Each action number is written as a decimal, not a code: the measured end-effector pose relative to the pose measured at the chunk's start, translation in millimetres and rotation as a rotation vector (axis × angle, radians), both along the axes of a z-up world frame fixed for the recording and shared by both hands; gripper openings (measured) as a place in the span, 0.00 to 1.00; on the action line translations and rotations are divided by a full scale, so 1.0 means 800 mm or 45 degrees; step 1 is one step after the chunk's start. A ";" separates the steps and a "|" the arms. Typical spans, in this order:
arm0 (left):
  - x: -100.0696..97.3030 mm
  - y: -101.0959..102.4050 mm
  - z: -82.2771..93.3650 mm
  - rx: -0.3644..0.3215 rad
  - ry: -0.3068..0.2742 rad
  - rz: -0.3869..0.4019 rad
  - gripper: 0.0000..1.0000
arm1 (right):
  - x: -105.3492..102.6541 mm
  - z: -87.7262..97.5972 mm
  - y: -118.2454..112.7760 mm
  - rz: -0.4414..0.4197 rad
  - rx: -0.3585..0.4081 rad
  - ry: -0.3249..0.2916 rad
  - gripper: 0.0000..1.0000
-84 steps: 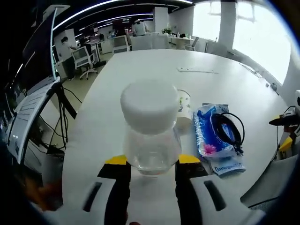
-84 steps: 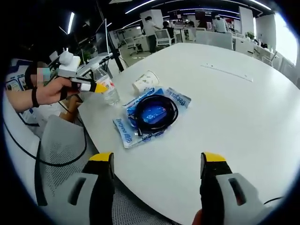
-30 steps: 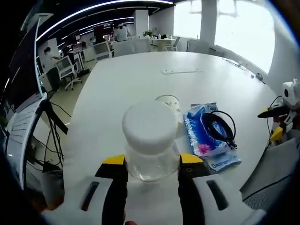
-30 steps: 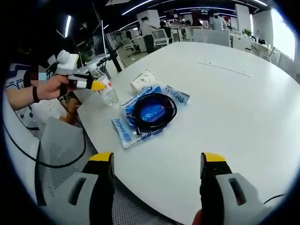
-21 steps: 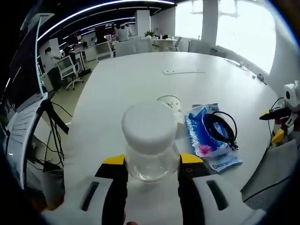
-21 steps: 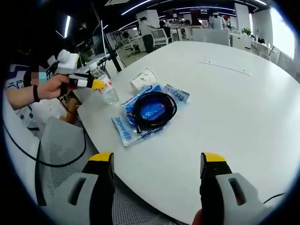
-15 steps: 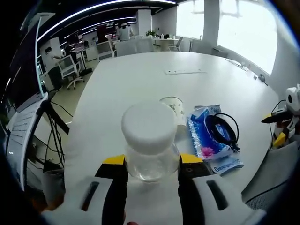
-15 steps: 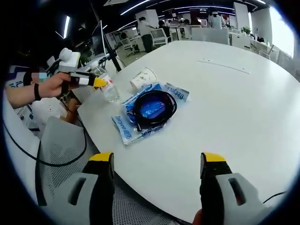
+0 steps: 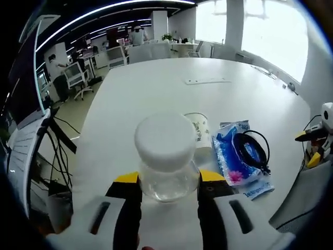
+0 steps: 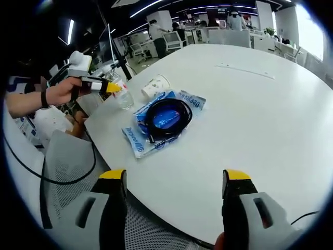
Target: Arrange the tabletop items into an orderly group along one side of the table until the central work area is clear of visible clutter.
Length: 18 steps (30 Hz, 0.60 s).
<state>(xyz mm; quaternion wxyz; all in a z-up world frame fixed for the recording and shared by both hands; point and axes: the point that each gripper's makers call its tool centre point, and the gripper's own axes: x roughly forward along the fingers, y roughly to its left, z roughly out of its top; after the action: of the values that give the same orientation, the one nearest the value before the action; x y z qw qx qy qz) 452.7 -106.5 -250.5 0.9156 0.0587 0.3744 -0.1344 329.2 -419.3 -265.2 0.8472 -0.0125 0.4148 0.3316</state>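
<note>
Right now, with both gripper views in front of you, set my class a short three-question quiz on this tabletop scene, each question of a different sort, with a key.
1. True or false: the left gripper is shut on the clear plastic bottle with the white cap.
2. Multiple choice: the coiled black cable lies A) on the blue wet-wipes pack, B) inside the paper cup, C) on the floor.
3. Fill in: the right gripper stands ____ over the edge of the white table, holding nothing.

Key: 1 true; 2 A; 3 open.
</note>
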 end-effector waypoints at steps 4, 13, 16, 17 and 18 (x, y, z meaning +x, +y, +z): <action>0.009 -0.001 0.000 0.005 0.002 -0.007 0.41 | 0.000 0.000 0.000 -0.008 0.004 -0.001 0.74; 0.027 -0.002 0.000 0.009 -0.001 -0.010 0.41 | 0.003 0.001 0.002 -0.003 0.001 -0.005 0.74; 0.033 -0.002 0.000 0.010 -0.002 -0.008 0.41 | 0.003 0.002 0.001 -0.005 0.002 -0.005 0.74; 0.035 -0.003 0.000 0.010 -0.002 -0.006 0.41 | 0.002 0.001 0.001 -0.004 0.000 -0.004 0.74; 0.038 -0.003 0.000 0.010 -0.005 0.000 0.41 | 0.002 0.001 0.001 -0.002 -0.002 -0.003 0.74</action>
<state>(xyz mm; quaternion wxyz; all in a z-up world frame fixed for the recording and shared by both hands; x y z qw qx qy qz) 482.9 -108.9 -250.4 0.9161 0.0626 0.3732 -0.1327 330.9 -418.8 -264.3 0.8480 -0.0134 0.4140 0.3306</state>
